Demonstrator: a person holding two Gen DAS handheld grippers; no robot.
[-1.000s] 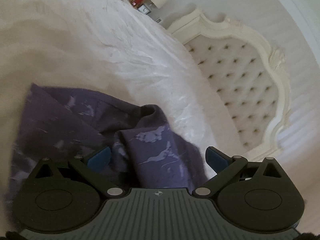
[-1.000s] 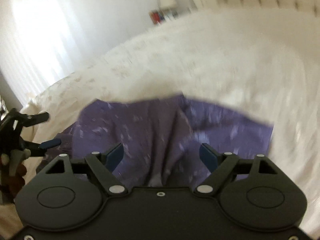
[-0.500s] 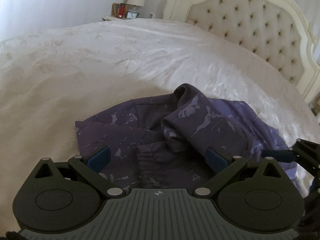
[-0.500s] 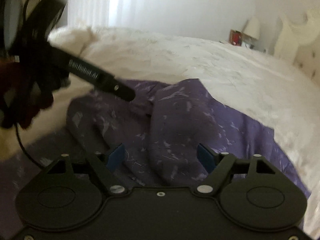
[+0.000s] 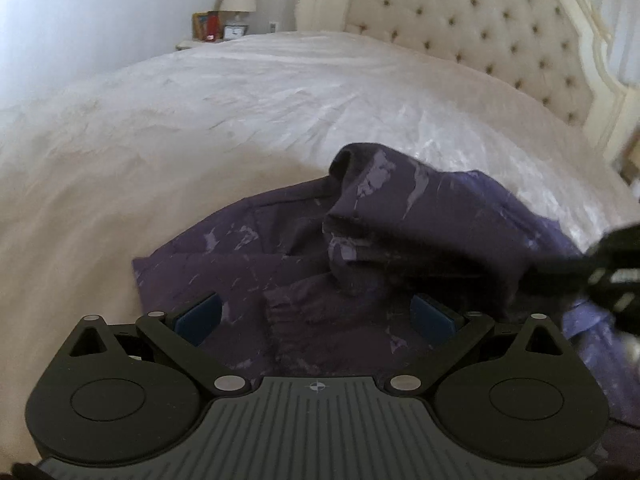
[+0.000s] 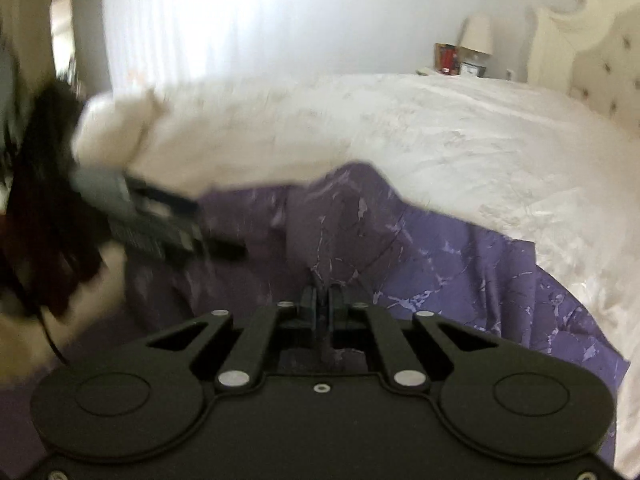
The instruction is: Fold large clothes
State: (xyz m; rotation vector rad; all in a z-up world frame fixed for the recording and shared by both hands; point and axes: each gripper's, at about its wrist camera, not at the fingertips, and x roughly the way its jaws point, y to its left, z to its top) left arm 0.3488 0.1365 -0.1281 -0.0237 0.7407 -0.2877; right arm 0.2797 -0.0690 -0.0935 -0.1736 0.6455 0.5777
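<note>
The garment point(image 5: 400, 248), a purple patterned piece, is lying crumpled on the white bed point(image 5: 240, 112), near its close edge, with a raised fold at its middle and the rest spreading flat to the right.

A ridge of that cloth is being pinched by the right gripper point(image 6: 322, 300); its jaws have just been closing and are now drawn tight together with the fabric caught between them. The left gripper point(image 5: 316, 316) is being held just above the rumpled cloth with its blue pads point(image 5: 200, 314) standing wide apart and nothing between them.

The step in hand is judged to be the taking of two holds so the garment can be lifted and spread flat. For this to be done well, a seam, hem or corner should be sought by the left gripper, not a loose bulge, and only one layer should be taken. The two holds are best being kept well apart along one edge, so the cloth hangs straight when raised. The right pinch looks shallow, so slipping is a risk if it is being pulled hard.
</note>
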